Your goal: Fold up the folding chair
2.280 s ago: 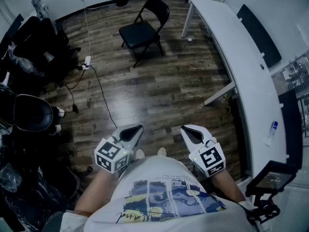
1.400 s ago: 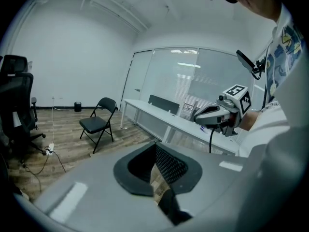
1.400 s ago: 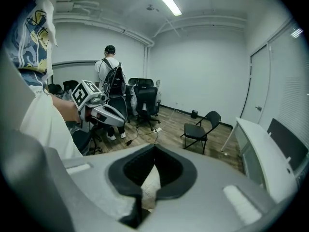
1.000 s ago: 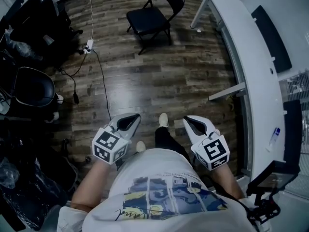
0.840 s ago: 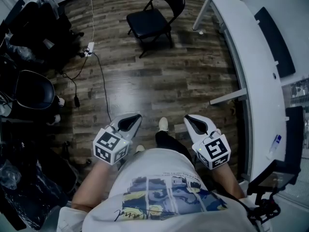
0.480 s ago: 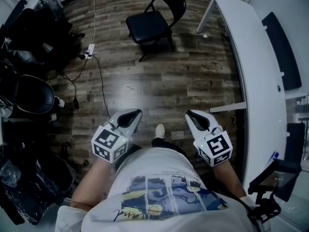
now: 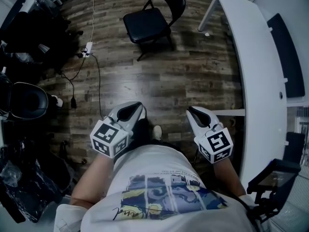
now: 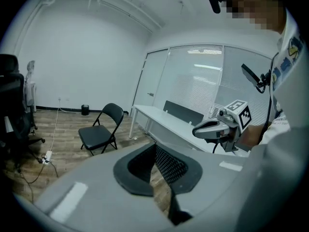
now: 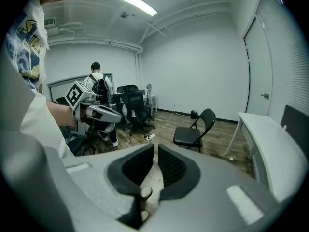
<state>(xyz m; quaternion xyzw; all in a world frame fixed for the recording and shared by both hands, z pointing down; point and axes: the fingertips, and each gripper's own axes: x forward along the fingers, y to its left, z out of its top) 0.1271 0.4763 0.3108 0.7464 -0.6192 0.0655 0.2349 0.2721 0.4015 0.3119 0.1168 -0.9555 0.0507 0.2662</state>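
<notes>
1. The black metal folding chair [image 7: 146, 25] stands unfolded on the wood-plank floor [image 7: 169, 81], well ahead of both tongs.
2. Left tongs [image 7: 135, 106]: pressed together, empty.
3. Right tongs [image 7: 192, 110]: just been easing apart to a slit, empty.

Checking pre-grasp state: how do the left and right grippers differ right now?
Left gripper: fingers shut together. Right gripper: fingers a narrow slit apart, having just been opening.
Left gripper is on the side of the black office chair; right gripper is beside the white desk.
Shared: both hold nothing, and both point toward the folding chair, well short of it.
</notes>
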